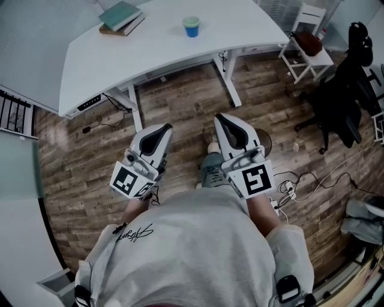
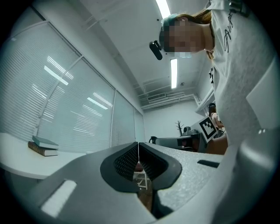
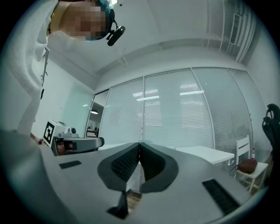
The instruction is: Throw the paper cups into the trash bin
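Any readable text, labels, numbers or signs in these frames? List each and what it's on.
No text here reads clearly.
Sweatshirt: dark cursive print, too stylised and small to read.
Left gripper, right gripper: their cubes carry black square marker patterns, no words.
Desk control panel: too small to read.
Books: no legible title.
Paper cup: no legible print.

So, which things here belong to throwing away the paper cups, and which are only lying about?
Job: blue cup on the white desk; left gripper and right gripper, both jaws shut, empty. No trash bin clearly visible.
Lying about: books on the desk; white chair with a brown bag; black office chair; floor cables.
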A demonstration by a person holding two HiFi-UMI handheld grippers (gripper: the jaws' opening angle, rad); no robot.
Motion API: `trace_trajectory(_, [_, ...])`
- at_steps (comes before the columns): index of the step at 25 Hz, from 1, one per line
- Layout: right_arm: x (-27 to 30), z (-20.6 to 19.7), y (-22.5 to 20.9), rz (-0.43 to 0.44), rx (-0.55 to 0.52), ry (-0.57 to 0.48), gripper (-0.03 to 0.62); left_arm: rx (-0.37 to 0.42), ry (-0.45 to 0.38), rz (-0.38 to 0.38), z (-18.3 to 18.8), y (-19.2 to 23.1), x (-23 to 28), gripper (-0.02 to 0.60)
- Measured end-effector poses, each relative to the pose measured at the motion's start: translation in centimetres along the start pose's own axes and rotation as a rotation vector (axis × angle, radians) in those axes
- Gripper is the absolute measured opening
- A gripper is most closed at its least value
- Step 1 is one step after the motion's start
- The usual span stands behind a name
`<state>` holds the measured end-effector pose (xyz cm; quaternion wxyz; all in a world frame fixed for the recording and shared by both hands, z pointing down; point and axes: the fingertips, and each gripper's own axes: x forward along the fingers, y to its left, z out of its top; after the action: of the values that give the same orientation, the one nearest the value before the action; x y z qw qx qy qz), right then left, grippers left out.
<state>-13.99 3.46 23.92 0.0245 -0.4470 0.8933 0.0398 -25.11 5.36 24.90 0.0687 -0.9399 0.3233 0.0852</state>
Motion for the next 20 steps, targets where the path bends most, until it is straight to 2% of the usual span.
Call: trace_trajectory(20, [8.5, -0.4, -8.6, 0.024, -0.028, -0.042, 0.009, 0.008, 0.013, 0.051, -2.3, 8.1, 7.0, 0.009])
